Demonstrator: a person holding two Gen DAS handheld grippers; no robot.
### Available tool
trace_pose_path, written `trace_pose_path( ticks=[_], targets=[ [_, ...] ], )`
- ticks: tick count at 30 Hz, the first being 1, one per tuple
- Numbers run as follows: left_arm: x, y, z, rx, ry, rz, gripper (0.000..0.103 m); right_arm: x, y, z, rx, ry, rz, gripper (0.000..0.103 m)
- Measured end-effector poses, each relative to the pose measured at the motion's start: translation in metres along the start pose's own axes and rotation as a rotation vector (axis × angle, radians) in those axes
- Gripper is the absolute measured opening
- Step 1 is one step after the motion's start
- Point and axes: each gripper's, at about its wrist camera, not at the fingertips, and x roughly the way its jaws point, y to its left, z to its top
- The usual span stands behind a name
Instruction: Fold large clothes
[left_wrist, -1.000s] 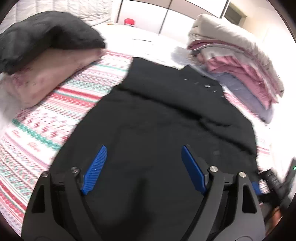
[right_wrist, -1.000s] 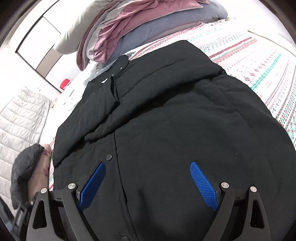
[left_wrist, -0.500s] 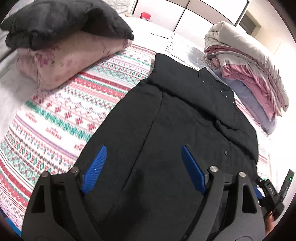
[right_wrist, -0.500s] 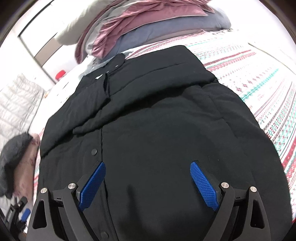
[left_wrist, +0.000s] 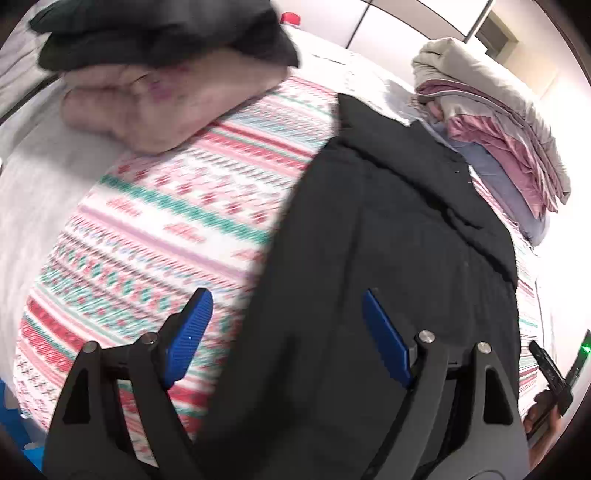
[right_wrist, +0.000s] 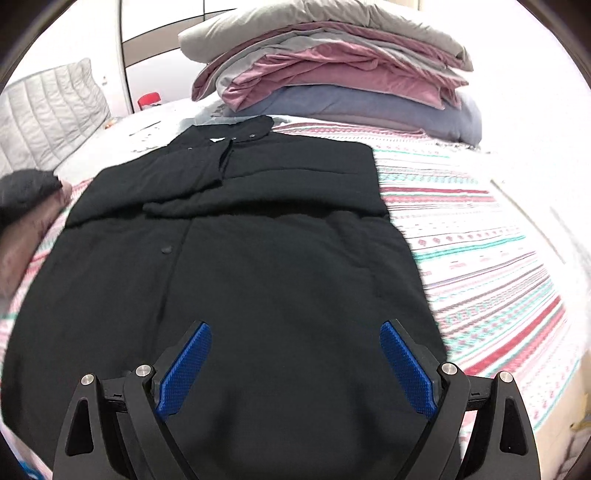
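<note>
A large black padded coat (right_wrist: 258, 266) lies flat on a patterned bed cover (right_wrist: 480, 240), its sleeves folded across the chest and its collar at the far end. It also shows in the left wrist view (left_wrist: 388, 240). My left gripper (left_wrist: 284, 332) is open and empty, hovering over the coat's left edge near the hem, one finger above the bed cover (left_wrist: 166, 221). My right gripper (right_wrist: 295, 362) is open and empty above the coat's lower part.
A stack of folded blankets and pillows (right_wrist: 332, 66) sits beyond the collar, also in the left wrist view (left_wrist: 498, 122). A pink pillow with a dark garment on it (left_wrist: 166, 74) lies to the left. A grey quilted headboard (right_wrist: 48, 110) stands at the far left.
Both grippers have pulled back toward the hem. The left one has shifted left to the coat's edge; the right view now shows the whole coat squarely. Both stay open.
</note>
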Motion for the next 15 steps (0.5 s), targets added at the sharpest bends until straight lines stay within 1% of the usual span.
trace_pose_path(
  ticks=[3, 6, 8, 10, 12, 13, 15],
  targets=[
    [-0.004, 0.026, -0.008, -0.01, -0.001, 0.017, 0.083, -0.009, -0.029, -0.018, 0.009, -0.006, -0.032, 0.094],
    [-0.009, 0.05, -0.016, -0.013, 0.009, 0.0, 0.083, -0.011, -0.067, -0.042, 0.036, 0.028, -0.072, 0.094],
    [-0.012, 0.059, -0.021, -0.004, 0.002, -0.003, 0.083, -0.015, -0.093, -0.058, 0.082, 0.04, -0.081, 0.094],
    [-0.013, 0.068, -0.03, 0.003, 0.02, -0.008, 0.083, -0.017, -0.121, -0.074, 0.159, 0.07, -0.054, 0.094],
    [-0.012, 0.07, -0.039, 0.001, 0.051, -0.037, 0.083, -0.02, -0.141, -0.086, 0.22, 0.091, -0.005, 0.094],
    [-0.013, 0.07, -0.046, 0.004, 0.065, -0.053, 0.08, -0.02, -0.15, -0.092, 0.245, 0.104, 0.023, 0.094],
    [-0.017, 0.068, -0.054, 0.03, 0.06, -0.054, 0.077, -0.02, -0.161, -0.101, 0.279, 0.134, 0.072, 0.093]
  ],
)
